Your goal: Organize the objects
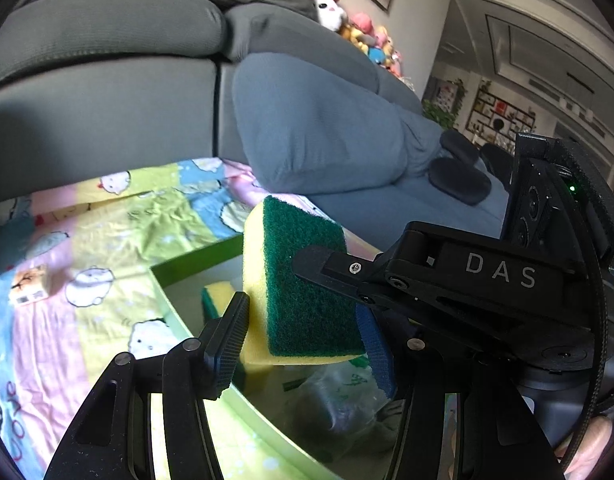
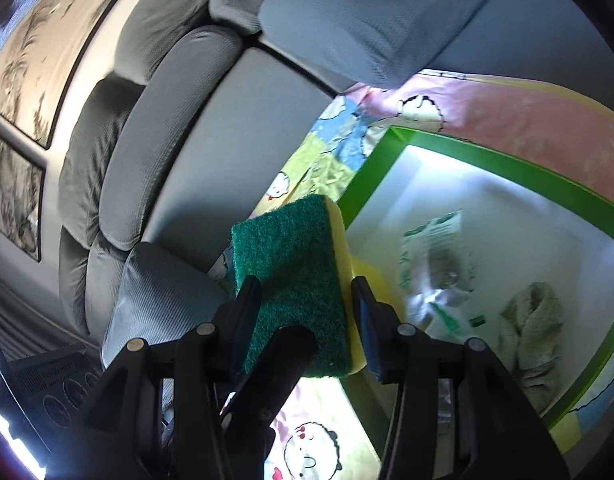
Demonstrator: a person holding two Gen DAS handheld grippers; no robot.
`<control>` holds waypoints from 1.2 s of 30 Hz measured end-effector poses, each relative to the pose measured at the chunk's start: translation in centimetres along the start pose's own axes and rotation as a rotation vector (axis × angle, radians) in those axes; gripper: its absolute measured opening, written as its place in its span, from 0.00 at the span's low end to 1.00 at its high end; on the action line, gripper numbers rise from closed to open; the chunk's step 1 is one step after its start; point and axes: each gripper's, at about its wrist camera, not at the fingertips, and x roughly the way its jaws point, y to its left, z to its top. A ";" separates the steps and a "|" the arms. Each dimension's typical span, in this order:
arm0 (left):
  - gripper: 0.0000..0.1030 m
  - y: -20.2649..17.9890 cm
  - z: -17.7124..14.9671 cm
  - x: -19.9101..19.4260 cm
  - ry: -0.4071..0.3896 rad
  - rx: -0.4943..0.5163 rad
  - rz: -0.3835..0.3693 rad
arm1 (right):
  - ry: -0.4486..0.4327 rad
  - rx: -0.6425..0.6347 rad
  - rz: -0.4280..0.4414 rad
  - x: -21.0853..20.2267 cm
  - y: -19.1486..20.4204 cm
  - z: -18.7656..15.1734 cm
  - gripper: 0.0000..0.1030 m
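Note:
A yellow sponge with a green scouring face is held in the air above the green-rimmed box. My left gripper closes on its lower part. My right gripper also closes on the same sponge; its black finger crosses the green face in the left wrist view. A second yellow and green sponge lies inside the box. The box also holds a clear plastic bag with green print and a beige cloth.
The box sits on a pastel cartoon-print sheet in front of a grey sofa. A small carton with a barcode lies on the sheet at left. Plush toys sit on the sofa's far end.

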 end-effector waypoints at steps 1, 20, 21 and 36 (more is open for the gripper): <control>0.54 0.0 -0.1 0.3 0.007 -0.003 -0.007 | -0.002 0.004 -0.006 0.0 -0.2 0.1 0.45; 0.54 0.5 -1.6 3.5 0.117 -0.102 -0.085 | 0.012 0.080 -0.160 1.1 -3.3 0.5 0.45; 0.54 0.5 -1.7 3.5 0.119 -0.105 -0.087 | 0.012 0.080 -0.164 1.2 -3.3 0.5 0.45; 0.54 1.0 -2.1 4.2 0.148 -0.138 -0.109 | 0.025 0.079 -0.223 1.7 -3.6 0.4 0.45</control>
